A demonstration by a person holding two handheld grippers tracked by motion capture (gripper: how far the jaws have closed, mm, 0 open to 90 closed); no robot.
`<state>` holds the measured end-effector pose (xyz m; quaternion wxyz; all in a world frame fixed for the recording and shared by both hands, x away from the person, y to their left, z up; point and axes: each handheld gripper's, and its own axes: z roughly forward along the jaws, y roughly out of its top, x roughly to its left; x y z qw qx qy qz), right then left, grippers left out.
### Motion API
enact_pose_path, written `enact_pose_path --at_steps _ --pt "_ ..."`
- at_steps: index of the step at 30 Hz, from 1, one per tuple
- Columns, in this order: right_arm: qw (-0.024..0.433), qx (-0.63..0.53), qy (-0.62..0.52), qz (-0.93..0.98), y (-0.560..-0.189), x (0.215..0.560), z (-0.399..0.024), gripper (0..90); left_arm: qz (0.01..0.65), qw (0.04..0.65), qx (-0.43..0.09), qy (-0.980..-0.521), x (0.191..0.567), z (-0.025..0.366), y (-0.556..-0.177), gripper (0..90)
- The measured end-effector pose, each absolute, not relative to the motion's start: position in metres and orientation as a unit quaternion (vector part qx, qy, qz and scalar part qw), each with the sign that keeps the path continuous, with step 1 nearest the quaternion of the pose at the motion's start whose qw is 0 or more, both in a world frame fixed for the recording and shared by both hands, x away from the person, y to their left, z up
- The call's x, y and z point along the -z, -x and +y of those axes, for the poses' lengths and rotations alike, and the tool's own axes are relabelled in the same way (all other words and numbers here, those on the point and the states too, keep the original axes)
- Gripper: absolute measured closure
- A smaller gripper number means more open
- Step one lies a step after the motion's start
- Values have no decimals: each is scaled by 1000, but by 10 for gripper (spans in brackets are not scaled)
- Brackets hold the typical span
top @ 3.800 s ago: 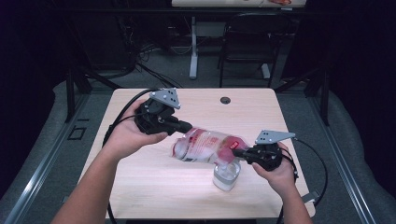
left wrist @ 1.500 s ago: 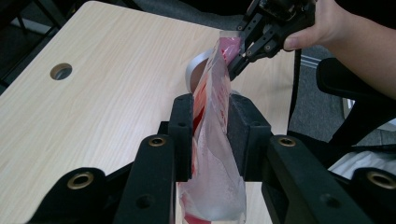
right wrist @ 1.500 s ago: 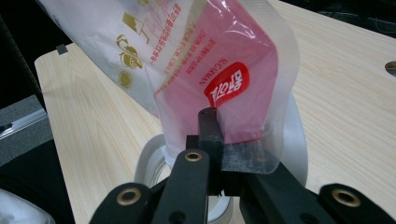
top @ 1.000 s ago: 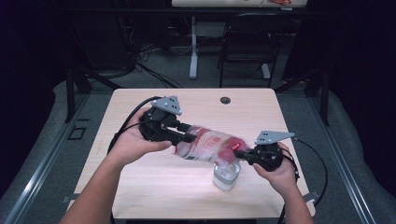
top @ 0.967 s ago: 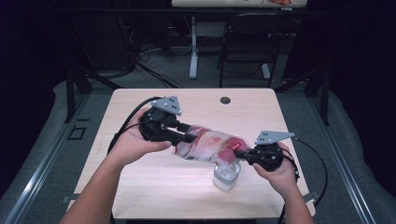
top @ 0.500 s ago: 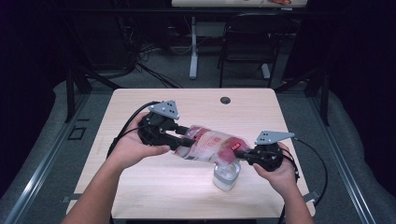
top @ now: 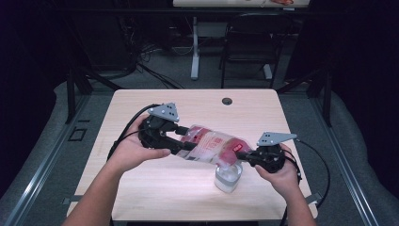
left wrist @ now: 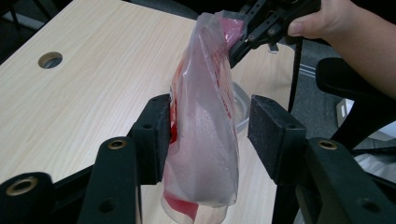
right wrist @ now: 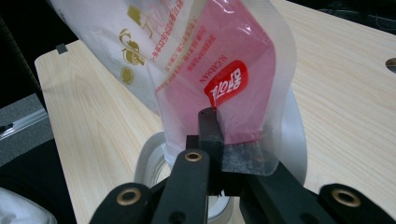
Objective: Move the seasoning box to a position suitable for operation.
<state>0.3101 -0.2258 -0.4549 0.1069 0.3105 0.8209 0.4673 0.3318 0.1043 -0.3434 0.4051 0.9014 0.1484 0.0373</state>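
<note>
Right gripper (top: 242,156): we clamp a corner of the clear red-printed plastic pouch (top: 210,146).
Left gripper (left wrist: 208,135): our jaws, just opening, straddle it unpressed.
Round clear container (top: 228,177): under the pouch.

1. Pale wooden table (top: 141,188); both forearms enter from the bottom edge.
2. Left gripper (top: 181,141) at the left end of a clear, red-printed bag (top: 211,147); its jaws have just been opening.
3. Right gripper (top: 241,155) clamped on the bag's right end.
4. Bag held off the table, above a clear container (top: 227,178).
</note>
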Motion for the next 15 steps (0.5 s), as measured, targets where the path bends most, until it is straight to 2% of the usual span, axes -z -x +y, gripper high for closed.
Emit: enact_pose_path --at_steps 15 --pt "107 -467 -309 822 -310 454 -226 900 154 407 -30 -900 352 109 -332 492"
